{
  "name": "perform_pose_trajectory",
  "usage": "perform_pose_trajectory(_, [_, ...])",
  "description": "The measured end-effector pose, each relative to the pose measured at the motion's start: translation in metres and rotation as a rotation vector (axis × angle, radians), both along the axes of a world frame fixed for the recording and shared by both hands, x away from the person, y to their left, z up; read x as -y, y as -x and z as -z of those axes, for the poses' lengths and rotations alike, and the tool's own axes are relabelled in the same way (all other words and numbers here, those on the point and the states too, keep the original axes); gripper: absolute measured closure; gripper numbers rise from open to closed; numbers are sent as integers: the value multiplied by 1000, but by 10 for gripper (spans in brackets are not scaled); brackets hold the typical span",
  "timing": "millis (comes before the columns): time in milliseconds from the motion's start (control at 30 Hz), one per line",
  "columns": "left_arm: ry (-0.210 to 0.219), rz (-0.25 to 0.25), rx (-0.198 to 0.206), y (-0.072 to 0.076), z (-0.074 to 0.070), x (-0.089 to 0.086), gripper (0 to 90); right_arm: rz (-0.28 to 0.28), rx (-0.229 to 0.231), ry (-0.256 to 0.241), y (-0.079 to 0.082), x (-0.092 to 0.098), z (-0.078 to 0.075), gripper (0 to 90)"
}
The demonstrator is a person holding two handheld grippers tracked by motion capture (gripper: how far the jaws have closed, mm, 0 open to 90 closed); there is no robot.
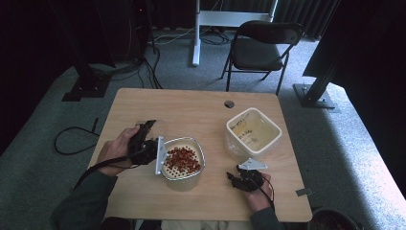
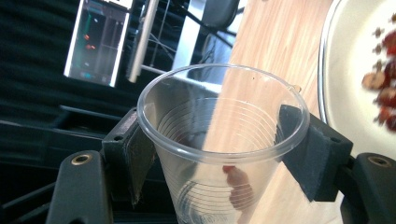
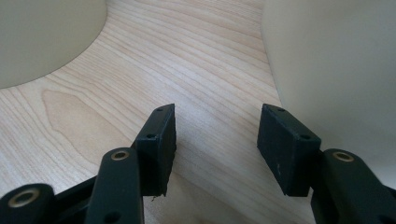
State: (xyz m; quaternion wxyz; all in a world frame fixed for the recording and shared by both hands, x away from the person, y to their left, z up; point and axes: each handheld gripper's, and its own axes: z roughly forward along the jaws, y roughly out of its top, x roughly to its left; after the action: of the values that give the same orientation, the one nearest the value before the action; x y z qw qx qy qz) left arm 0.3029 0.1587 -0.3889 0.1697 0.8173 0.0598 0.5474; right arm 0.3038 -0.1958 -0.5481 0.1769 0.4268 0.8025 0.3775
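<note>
My left gripper [image 1: 146, 149] is shut on a clear plastic cup [image 2: 219, 135], which is tipped on its side toward a white perforated bowl [image 1: 197, 146] holding red dried berries [image 1: 182, 159]. One red piece [image 2: 238, 179] still clings inside the cup, near its bottom. The bowl's rim [image 2: 327, 88] and a few berries [image 2: 383, 88] lie just to the right of the cup. My right gripper [image 1: 239, 178] rests low on the table near the front edge. It is open, with only bare wood between its jaws [image 3: 215, 135].
A white square tub [image 1: 253, 132] with pale contents stands at the back right of the wooden table [image 1: 191, 108]; its wall [image 3: 336, 70] is close to my right jaw. The bowl's side [image 3: 42, 37] is at the left. A folding chair [image 1: 261, 48] stands beyond the table.
</note>
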Motion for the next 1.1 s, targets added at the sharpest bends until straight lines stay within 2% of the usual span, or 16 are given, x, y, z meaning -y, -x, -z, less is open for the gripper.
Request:
perform_pose_trajectory(167, [143, -2, -69, -8, -3, -7, 309, -1, 3, 4, 0, 0, 0, 461])
perform_pose_trajectory(433, [319, -13, -177, -20, -6, -16, 309, -2, 3, 3, 0, 0, 0, 460])
perform_pose_trajectory(667, [502, -15, -266, -32, -9, -26, 309, -2, 3, 3, 0, 0, 0, 459])
perform_pose_trajectory(833, [594, -38, -321, -40, -9, -30, 310, 0, 0, 0, 0, 0, 0, 459])
perform_pose_trajectory(933, [657, -33, -366, -44, -8, -32, 310, -1, 1, 1, 0, 0, 0, 459])
perform_pose_trajectory(1100, [782, 13, -446, -51, -9, -35, 310, -1, 2, 1, 0, 0, 0, 459])
